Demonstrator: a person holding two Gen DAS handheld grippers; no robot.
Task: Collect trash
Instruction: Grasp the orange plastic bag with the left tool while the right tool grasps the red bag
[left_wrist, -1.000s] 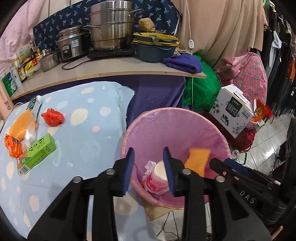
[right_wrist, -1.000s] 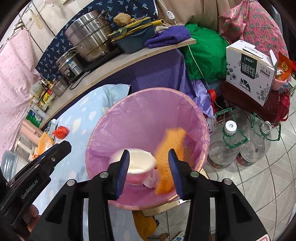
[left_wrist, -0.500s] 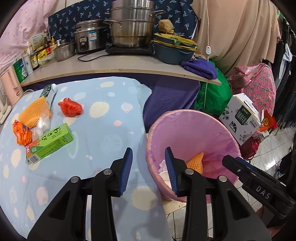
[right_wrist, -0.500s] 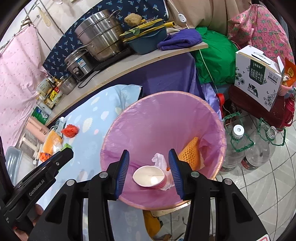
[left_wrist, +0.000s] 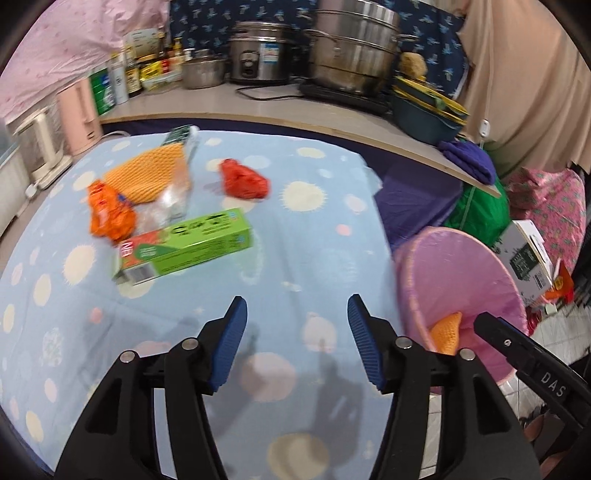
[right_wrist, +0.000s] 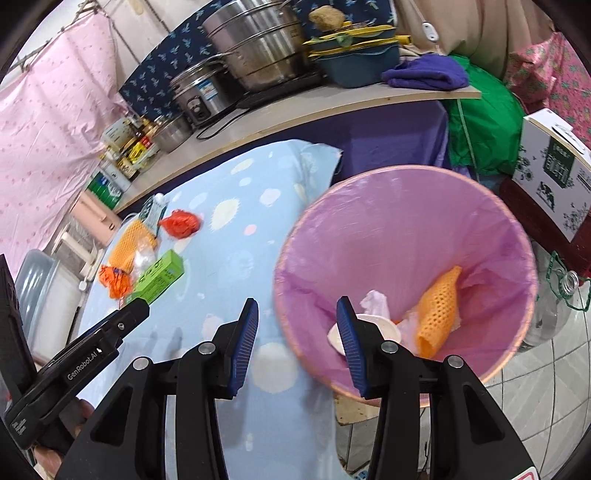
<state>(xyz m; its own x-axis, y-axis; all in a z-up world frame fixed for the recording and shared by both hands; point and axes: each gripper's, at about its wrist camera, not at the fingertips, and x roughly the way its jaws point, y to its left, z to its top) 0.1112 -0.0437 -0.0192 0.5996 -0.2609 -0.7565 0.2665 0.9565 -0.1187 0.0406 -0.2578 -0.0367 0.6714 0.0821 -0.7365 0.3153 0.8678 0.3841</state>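
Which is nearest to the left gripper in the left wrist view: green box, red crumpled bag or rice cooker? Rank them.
From the left gripper, open and empty:
1. Green box, on the tablecloth, ahead-left.
2. Red crumpled bag, beyond the box.
3. Rice cooker, on the back counter.

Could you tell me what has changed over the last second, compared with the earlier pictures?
The orange foam net left the right gripper and now lies in the pink bin beside the cup. Both grippers swung from over the bin toward the table; the left gripper is over the blue cloth, its jaws opening and empty. The green box and other table trash stayed put.
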